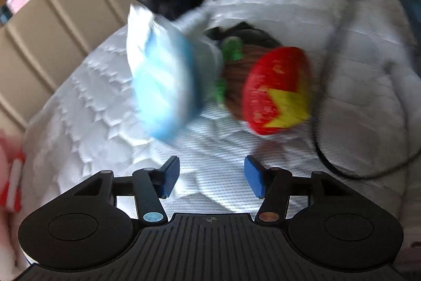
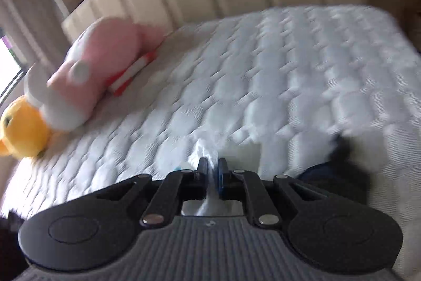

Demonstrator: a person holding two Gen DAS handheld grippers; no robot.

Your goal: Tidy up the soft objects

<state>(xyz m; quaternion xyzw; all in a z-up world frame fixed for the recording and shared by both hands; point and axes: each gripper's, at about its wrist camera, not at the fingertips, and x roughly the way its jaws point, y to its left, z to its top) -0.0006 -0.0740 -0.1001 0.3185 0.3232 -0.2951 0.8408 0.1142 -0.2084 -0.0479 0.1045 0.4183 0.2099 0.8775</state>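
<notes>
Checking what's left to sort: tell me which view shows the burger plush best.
The left wrist view: the burger plush lies whole on the white mattress, its red, yellow, brown and green parts visible, though blurred. The right wrist view shows nothing recognisable of it.

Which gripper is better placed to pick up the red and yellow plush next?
Left. The left gripper is empty, jaws apart, pointing at the red and yellow plush just ahead on the mattress. The right gripper is shut on the white and blue soft item.
</notes>
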